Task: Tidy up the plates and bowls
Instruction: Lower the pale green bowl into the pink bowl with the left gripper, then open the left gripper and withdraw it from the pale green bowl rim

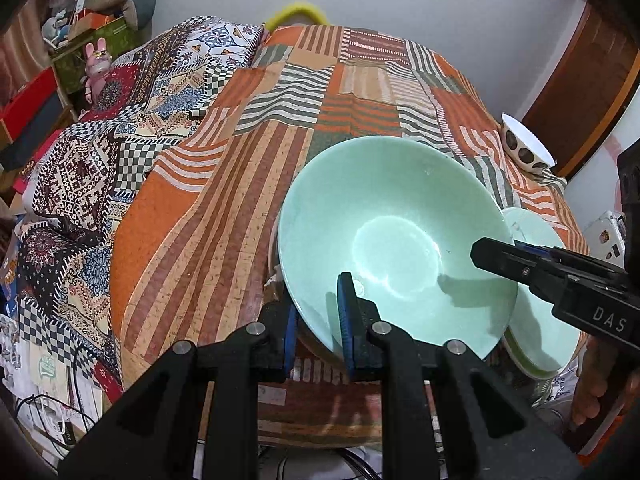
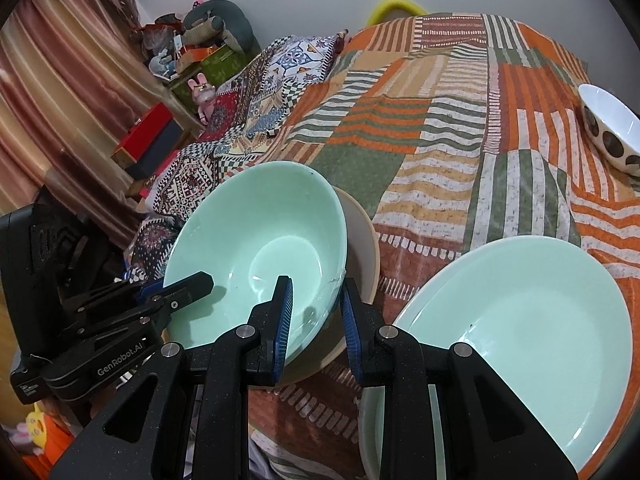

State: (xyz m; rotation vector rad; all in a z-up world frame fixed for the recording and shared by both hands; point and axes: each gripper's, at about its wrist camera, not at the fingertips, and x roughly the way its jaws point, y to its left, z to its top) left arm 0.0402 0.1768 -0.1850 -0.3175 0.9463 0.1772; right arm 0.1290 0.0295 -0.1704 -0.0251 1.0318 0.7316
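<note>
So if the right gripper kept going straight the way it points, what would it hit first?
Nothing new: the right gripper already clamps the green bowl's rim. Beyond, probably the beige dish under it, though depth is unclear.

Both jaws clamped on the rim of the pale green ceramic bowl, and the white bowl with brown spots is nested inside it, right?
No. The white bowl with brown spots stands apart at the far table edge, per the right wrist view. Both grippers do clamp the pale green ceramic bowl.

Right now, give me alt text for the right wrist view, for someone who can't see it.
Both grippers, right and left, have their jaws shut on the rim of a tilted mint green bowl over a beige dish. A mint green plate lies to the right on a striped cloth, with a spotted bowl farther back.
</note>
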